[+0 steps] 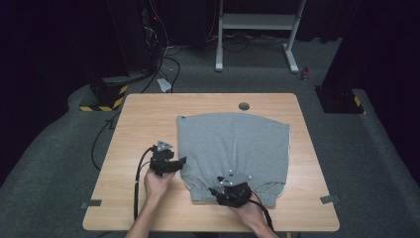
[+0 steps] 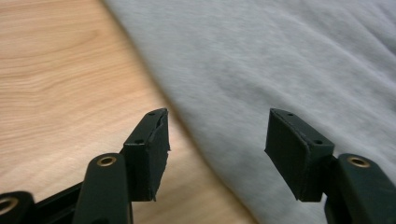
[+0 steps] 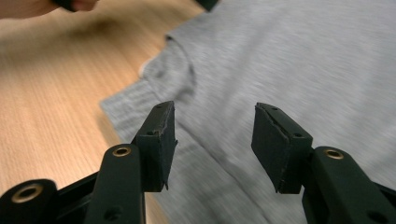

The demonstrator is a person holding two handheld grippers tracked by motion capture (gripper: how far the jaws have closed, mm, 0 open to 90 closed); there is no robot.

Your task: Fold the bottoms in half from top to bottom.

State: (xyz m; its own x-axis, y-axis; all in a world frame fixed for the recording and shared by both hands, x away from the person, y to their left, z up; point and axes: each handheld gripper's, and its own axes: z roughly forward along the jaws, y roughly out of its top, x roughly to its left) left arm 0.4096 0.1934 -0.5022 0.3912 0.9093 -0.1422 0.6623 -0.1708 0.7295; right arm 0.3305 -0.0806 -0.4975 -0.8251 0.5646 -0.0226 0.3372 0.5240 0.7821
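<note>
High view: sweatshirt (image 1: 233, 148) near table (image 1: 148, 119) front edge.

Lit from above onto the wooden table (image 1: 148, 119) and the grey garment (image 1: 233, 144) in the high view, bright and even there without glare, falling off to near black around the floor's edges and behind. Soft and low in detail overall, with only faint shadows under the hands. Smeared by motion blur across cloth and wood grain in both gripper views, sharper on the near black jaws, with a dim shadow on the wood at upper left of the right gripper view.
</note>
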